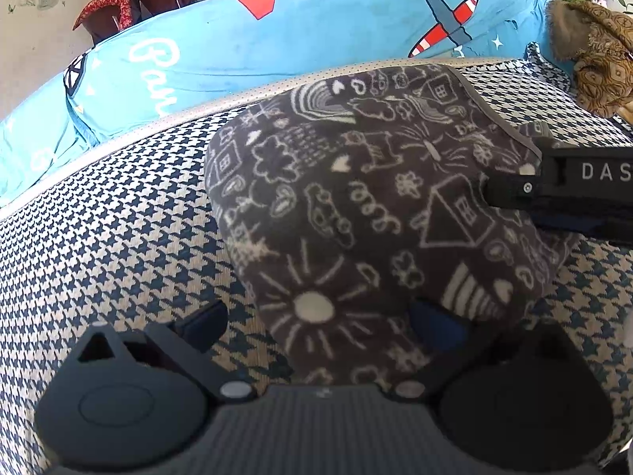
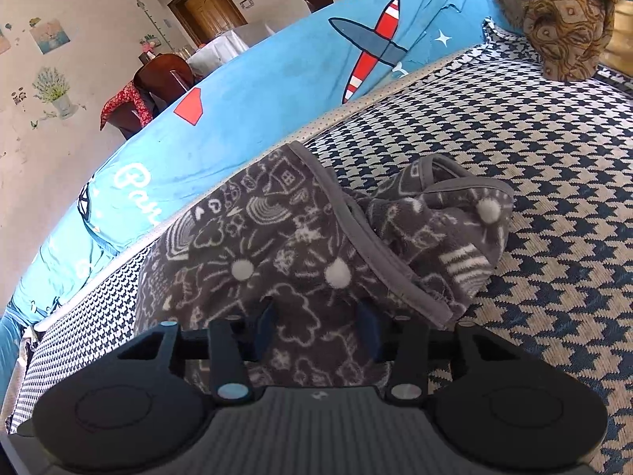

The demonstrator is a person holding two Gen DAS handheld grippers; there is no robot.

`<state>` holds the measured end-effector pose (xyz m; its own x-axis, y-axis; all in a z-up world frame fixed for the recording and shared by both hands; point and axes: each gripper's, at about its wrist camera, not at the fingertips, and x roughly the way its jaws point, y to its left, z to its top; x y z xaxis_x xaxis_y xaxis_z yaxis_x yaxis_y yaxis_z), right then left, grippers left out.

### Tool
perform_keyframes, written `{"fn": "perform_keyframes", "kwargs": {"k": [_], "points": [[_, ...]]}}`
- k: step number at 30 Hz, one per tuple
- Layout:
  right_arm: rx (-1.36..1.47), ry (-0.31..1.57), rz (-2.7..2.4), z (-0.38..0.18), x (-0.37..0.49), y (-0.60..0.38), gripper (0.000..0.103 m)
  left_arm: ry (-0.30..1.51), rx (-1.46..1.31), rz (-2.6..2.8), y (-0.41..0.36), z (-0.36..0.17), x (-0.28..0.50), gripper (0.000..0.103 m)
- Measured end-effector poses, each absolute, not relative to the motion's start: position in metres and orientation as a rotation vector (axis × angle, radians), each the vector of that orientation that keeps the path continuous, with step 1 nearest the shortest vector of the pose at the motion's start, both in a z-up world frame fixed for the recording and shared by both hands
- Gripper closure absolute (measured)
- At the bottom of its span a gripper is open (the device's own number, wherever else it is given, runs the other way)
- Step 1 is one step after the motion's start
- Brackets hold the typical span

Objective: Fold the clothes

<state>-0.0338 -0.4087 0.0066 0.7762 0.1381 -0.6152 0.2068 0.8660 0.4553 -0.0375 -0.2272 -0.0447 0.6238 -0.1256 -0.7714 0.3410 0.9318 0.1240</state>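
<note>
A: The grey fleece garment with white doodle print is lying bunched on the houndstooth sofa cushion, its trimmed edge flopping loose.

B: Both the left gripper and right gripper are hovering spread, pinching nothing. Fleece is springing back; the fold is likely sliding apart.

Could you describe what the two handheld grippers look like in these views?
Both look alike: matte black bodies with a ribbed grey centre plate, two round black discs at the sides, silver pivot screws, and black fingers with blue pads. The left gripper shows this close up, as does the right gripper. White letters "DAS" mark the side of the right gripper. No cables or sleeves show.
</note>
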Motion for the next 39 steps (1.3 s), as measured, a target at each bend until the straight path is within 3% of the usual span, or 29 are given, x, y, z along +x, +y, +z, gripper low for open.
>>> {"fn": "perform_keyframes", "kwargs": {"k": [4,7,20,32,36,39], "points": [[0.558,0.689,-0.055,0.004,-0.036,-0.416,0.081,0.859,0.267,-0.274,-0.227,-0.044,-0.038,0.0],[0.562,0.693,-0.081,0.0,-0.036,-0.422,0.103,0.857,0.268,-0.274,-0.228,-0.044,-0.038,0.0],[0.579,0.698,-0.071,-0.005,-0.033,-0.429,0.103,0.852,0.269,-0.276,-0.228,-0.043,-0.04,0.0],[0.485,0.815,0.017,0.004,-0.014,-0.436,0.103,0.873,0.253,-0.283,-0.227,-0.043,-0.036,0.0],[0.584,0.798,0.058,0.006,-0.022,-0.451,0.103,0.869,0.25,-0.287,-0.226,-0.043,-0.036,0.0],[0.613,0.725,0.075,0.02,-0.037,-0.458,0.086,0.825,0.272,-0.292,-0.226,-0.035,-0.042,0.0]]}}
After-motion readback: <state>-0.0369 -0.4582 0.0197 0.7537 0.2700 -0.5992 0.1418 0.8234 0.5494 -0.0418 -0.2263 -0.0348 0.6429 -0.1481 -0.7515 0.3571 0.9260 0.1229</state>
